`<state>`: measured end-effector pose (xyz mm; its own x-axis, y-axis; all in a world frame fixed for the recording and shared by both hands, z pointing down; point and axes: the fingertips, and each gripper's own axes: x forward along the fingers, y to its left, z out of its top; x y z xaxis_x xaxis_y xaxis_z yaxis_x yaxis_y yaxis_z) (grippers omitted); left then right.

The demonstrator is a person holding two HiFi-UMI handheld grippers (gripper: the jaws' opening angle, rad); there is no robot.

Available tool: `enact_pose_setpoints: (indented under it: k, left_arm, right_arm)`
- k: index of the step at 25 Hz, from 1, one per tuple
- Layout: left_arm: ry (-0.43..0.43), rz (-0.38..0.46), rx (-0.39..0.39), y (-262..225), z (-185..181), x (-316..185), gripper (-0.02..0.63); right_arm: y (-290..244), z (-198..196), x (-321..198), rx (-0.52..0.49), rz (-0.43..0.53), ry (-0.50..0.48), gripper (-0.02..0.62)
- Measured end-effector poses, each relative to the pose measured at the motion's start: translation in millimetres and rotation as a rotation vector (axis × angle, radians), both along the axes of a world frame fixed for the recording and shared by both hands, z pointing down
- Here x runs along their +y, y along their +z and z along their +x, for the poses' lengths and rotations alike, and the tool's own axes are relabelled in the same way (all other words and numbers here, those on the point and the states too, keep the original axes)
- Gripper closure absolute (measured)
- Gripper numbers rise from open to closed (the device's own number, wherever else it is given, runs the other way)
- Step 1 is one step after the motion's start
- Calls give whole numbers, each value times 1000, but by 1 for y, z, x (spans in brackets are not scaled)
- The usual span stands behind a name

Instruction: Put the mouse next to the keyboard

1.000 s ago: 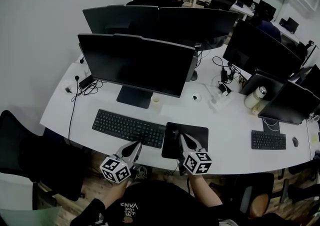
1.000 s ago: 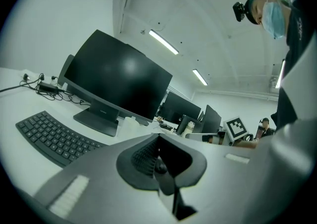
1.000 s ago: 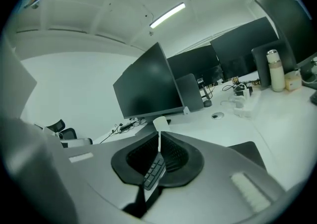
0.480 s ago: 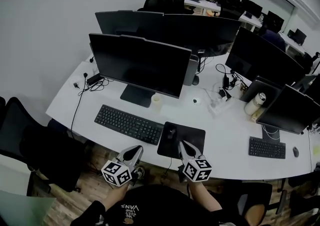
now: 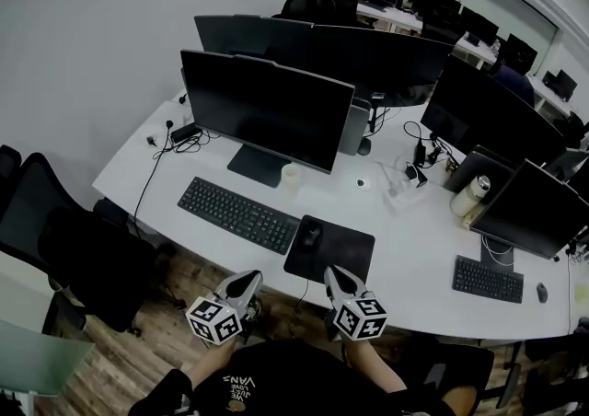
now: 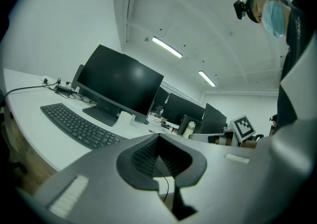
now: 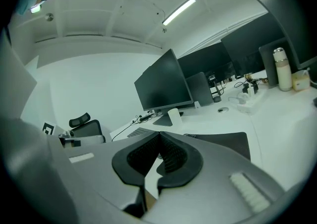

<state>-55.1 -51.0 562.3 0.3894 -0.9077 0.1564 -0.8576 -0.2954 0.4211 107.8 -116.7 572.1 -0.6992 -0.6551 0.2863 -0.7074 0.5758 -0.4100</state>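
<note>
In the head view the black mouse [image 5: 311, 232] lies on the left part of a black mouse pad [image 5: 340, 253], just right of the black keyboard [image 5: 232, 213]. My left gripper [image 5: 250, 276] and right gripper [image 5: 329, 271] hang side by side in front of the desk edge, clear of the desk. Both are shut and hold nothing. In the left gripper view the left gripper [image 6: 157, 138] has its pads together, and the keyboard [image 6: 79, 126] lies beyond it to the left. The right gripper [image 7: 159, 135] is shut too, with the mouse pad [image 7: 223, 141] ahead of it.
A large monitor [image 5: 267, 110] stands behind the keyboard, with a paper cup [image 5: 291, 177] at its foot. More monitors, cables, a bottle [image 5: 465, 195] and a second keyboard [image 5: 488, 278] fill the desk's right side. A black office chair [image 5: 74, 248] stands at the left.
Both grippers have drawn back from the desk toward the person. The right gripper, which was over the mouse pad beside the mouse, is off the desk. The mouse stays on the pad.
</note>
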Motion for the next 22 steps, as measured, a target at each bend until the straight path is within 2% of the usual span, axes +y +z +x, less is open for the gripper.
enact_pose_setpoints:
  k: [10, 22]
  left_arm:
    - [-3, -3, -4, 2, 20, 13, 606]
    - [-8, -5, 3, 5, 27, 15, 606]
  right_arm:
    - [11, 5, 23, 25, -21, -57, 591]
    - [14, 10, 24, 52, -24, -66, 591]
